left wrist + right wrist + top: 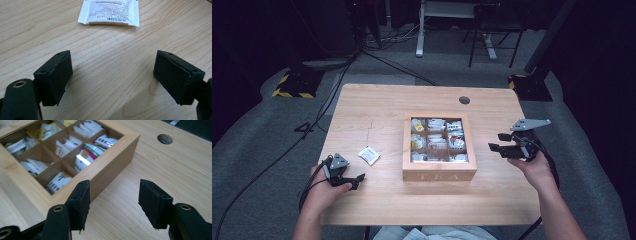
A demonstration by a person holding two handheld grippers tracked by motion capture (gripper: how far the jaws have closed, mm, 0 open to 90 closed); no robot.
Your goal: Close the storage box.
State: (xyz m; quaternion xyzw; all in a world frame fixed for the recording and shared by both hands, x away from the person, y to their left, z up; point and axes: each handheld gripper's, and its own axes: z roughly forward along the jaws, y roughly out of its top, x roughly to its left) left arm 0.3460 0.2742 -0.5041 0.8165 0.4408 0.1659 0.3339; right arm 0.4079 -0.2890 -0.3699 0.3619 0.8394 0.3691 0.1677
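A wooden tea box marked TEA stands mid-table, its compartments full of tea sachets. The box's near corner fills the upper left of the right gripper view. My right gripper hovers to the right of the box, open, nothing between its jaws. A single white sachet lies on the table left of the box. My left gripper rests near the front left edge, open and empty, with the white sachet just beyond its fingertips.
A round cable hole sits in the table's far right area, also visible as the hole in the right gripper view. Cables, stands and a desk frame occupy the dark floor beyond the table.
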